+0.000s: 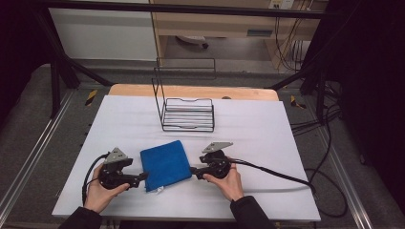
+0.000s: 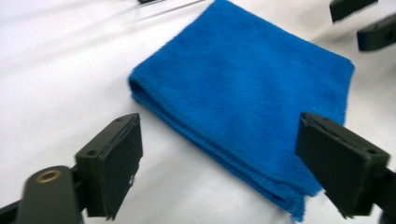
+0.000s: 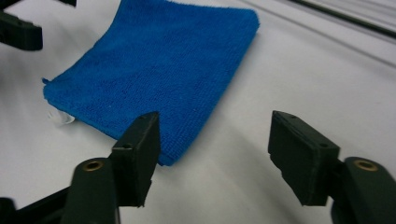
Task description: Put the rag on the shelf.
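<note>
Lying flat on the white tabletop (image 1: 267, 129), one folded blue cloth (image 1: 165, 164) sits right between the two grippers, long axis running away from the person. Left gripper (image 1: 143, 177) and right gripper (image 1: 193, 170) both flank it about equally close, fingers apart, gripping nothing. One wire rack (image 1: 187, 114) stands behind.

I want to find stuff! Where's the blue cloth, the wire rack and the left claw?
blue cloth (image 1: 165, 164), high view, middle of its top.
wire rack (image 1: 187, 116), high view, its barred floor.
left claw (image 1: 142, 177), high view, between its tips.
</note>
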### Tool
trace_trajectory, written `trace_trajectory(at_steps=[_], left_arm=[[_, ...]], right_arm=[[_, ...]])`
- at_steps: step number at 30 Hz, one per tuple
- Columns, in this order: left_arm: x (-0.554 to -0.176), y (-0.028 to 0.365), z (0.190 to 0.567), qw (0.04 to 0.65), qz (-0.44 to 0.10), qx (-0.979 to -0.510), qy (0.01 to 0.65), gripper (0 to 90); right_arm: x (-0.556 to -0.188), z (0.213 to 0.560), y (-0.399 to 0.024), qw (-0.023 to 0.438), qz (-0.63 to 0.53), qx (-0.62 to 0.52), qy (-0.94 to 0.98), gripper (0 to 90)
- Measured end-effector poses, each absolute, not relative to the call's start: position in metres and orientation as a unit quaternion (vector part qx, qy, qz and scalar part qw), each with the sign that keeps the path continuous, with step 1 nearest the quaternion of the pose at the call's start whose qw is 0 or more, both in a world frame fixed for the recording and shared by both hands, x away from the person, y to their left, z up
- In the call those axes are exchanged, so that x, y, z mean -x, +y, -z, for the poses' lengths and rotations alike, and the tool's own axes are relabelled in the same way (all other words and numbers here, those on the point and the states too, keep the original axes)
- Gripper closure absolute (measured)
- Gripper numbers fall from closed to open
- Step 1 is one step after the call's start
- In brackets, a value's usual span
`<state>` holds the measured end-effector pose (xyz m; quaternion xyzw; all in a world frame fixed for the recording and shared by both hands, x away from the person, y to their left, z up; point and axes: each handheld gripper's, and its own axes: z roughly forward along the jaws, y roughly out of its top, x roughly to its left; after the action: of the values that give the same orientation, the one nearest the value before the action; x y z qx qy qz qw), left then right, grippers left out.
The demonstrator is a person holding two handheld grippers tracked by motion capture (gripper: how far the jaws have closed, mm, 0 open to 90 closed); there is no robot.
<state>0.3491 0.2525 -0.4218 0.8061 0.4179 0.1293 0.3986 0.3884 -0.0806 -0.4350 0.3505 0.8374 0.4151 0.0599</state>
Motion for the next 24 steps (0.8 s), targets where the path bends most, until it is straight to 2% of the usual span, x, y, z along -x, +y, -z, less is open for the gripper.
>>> trace_trajectory(at_steps=[8, 19, 21, 22, 24], left_arm=[[-0.357, 0.267, 0.426, 0.411, -0.127, -0.788, 0.440, 11.0], [-0.361, 0.277, 0.428, 0.426, -0.128, -0.770, 0.457, 11.9], [-0.361, 0.277, 0.428, 0.428, -0.129, -0.768, 0.459, 12.1], [-0.361, 0.278, 0.428, 0.429, -0.128, -0.767, 0.459, 12.1], [-0.361, 0.278, 0.428, 0.429, -0.129, -0.767, 0.459, 12.2]], right_arm=[[-0.394, 0.444, -0.066, 0.032, -0.405, -0.361, 0.839, 55.5], [-0.387, 0.453, -0.061, 0.023, -0.400, -0.366, 0.839, 72.2], [-0.386, 0.454, -0.060, 0.018, -0.402, -0.376, 0.835, 77.5], [-0.385, 0.454, -0.060, 0.006, -0.400, -0.390, 0.829, 83.3], [-0.384, 0.452, -0.060, 0.001, -0.401, -0.399, 0.825, 85.9]])
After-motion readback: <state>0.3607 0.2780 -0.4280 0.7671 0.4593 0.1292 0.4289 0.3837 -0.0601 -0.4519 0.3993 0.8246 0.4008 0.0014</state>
